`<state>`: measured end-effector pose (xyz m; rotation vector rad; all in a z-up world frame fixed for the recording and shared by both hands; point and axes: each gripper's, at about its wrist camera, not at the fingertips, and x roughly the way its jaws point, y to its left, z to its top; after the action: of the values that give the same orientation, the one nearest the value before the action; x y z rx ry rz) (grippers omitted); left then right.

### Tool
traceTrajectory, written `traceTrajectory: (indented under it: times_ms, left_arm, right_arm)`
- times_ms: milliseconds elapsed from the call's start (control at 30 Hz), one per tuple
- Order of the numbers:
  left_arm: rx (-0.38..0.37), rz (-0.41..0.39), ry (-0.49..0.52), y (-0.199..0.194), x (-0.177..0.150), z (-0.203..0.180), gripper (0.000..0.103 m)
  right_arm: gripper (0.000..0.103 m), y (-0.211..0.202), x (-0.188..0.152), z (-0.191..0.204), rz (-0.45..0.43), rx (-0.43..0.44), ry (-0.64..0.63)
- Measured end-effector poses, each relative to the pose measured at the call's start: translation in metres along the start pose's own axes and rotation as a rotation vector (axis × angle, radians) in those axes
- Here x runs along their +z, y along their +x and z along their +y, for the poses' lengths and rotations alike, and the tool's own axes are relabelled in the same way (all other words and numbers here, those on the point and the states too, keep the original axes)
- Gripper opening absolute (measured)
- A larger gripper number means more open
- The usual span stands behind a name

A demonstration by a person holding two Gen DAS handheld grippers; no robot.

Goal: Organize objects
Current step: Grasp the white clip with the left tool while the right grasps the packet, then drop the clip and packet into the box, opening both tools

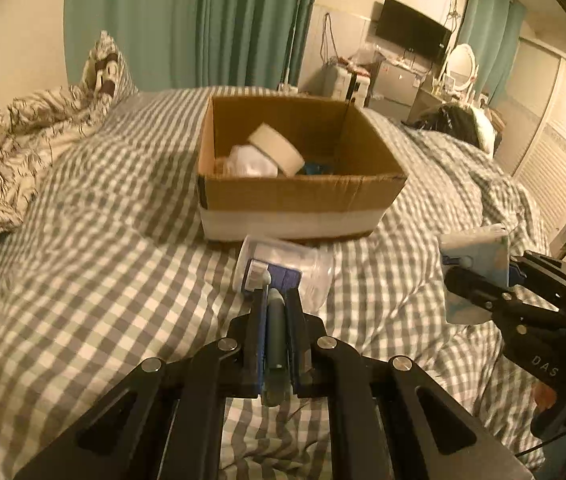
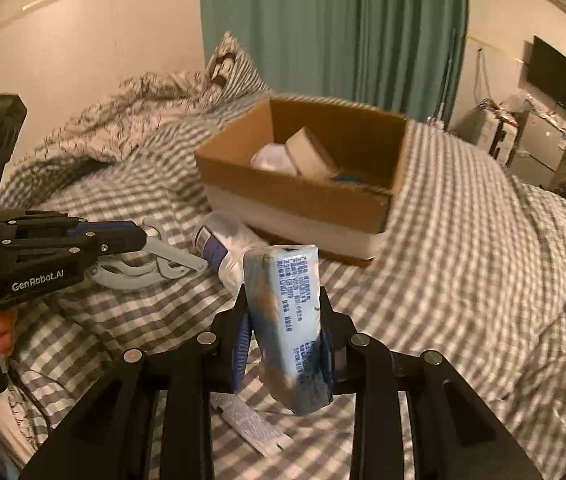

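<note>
Left wrist view: left gripper [image 1: 277, 292] clamped on slim grey-white tool [image 1: 274, 320], looks stiff, light. Clear plastic jar [image 1: 283, 270] lies on bed before cardboard box [image 1: 299, 196].

Right wrist view: right gripper [image 2: 285, 340] clamped mid-body on tissue pack [image 2: 287, 320]; soft, light, squashy, wrapper likely slippery. Held above checked duvet [image 2: 463, 280].

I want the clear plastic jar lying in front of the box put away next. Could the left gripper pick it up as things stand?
Probably not yet. The left gripper is shut on a slim grey tool, so its jaws are occupied. The clear plastic jar lies uncovered on the checked bedspread, just ahead of it.
</note>
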<state>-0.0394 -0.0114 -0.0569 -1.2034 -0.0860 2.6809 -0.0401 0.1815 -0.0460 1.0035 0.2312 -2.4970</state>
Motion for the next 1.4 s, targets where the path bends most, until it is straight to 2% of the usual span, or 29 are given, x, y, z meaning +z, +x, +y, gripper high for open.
traceTrajectory:
  times_ms: [333,633,867,1033,1233,1400]
  left_arm:
    - [-0.006,-0.153,0.074,-0.049,0.045,-0.032,0.008]
    - [-0.012,-0.226,0.090,-0.044,0.117,-0.039,0.008]
    - [0.010,-0.219,0.087,-0.006,0.162,-0.028,0.008]
    - [0.015,-0.186,0.087,0.034,0.180,-0.017,0.008]
    - [0.021,-0.105,0.086,0.090,0.180,-0.003,0.008]
    - [0.014,-0.083,0.103,0.113,0.174,0.005,0.009]
  right_arm:
    - [0.028,-0.049,0.028,-0.004,-0.098,-0.042,-0.013]
    - [0.028,-0.053,0.091,-0.023,-0.175,-0.039,0.001]
    - [0.028,-0.021,0.140,-0.045,-0.185,-0.034,0.036]
    - [0.028,0.022,0.163,-0.060,-0.147,-0.038,0.053]
    - [0.028,0.086,0.163,-0.077,-0.061,-0.013,0.091]
    - [0.031,0.114,0.153,-0.087,-0.047,0.023,0.139]
